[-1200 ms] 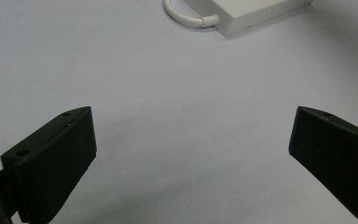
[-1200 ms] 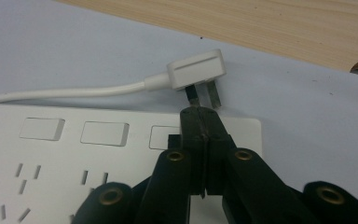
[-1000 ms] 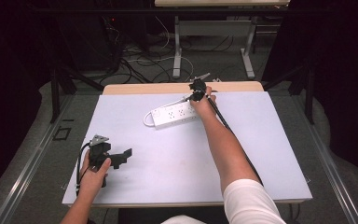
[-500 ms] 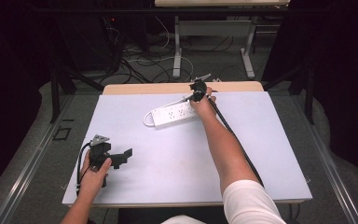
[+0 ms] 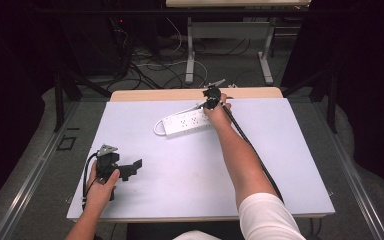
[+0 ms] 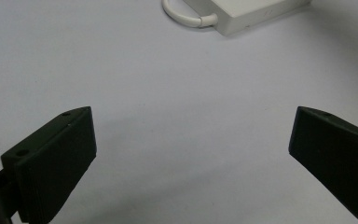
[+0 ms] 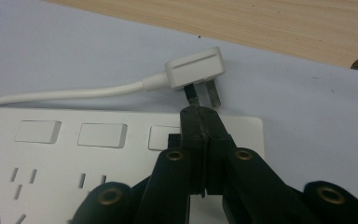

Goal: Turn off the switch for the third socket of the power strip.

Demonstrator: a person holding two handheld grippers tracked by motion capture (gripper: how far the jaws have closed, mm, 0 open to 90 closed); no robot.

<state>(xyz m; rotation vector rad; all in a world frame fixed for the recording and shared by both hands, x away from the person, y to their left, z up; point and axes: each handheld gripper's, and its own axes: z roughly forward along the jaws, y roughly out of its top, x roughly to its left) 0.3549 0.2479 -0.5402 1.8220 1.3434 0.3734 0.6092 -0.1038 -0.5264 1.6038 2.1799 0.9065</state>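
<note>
A white power strip (image 5: 186, 123) is seen lying on the pale table mat (image 5: 290, 150) in the upper middle of the high view, its cord looped at its left end. The right gripper (image 5: 211, 98) is held at the strip's right end by an outstretched arm. In the right gripper view the jaws are seen pressed together over the strip's upper right corner, their tips just below the metal prongs of a white plug (image 7: 196, 68), which lies on the mat just beyond the strip's far edge; whether the prongs are touched cannot be told, and nothing is seen clamped between the jaws.

The left gripper (image 5: 130, 169) is held low at the lower left of the high view, well apart from the strip. In the left gripper view (image 6: 191, 158) its jaws are seen spread wide over bare mat, with the strip's end (image 6: 242, 14) at the top edge of that frame.
</note>
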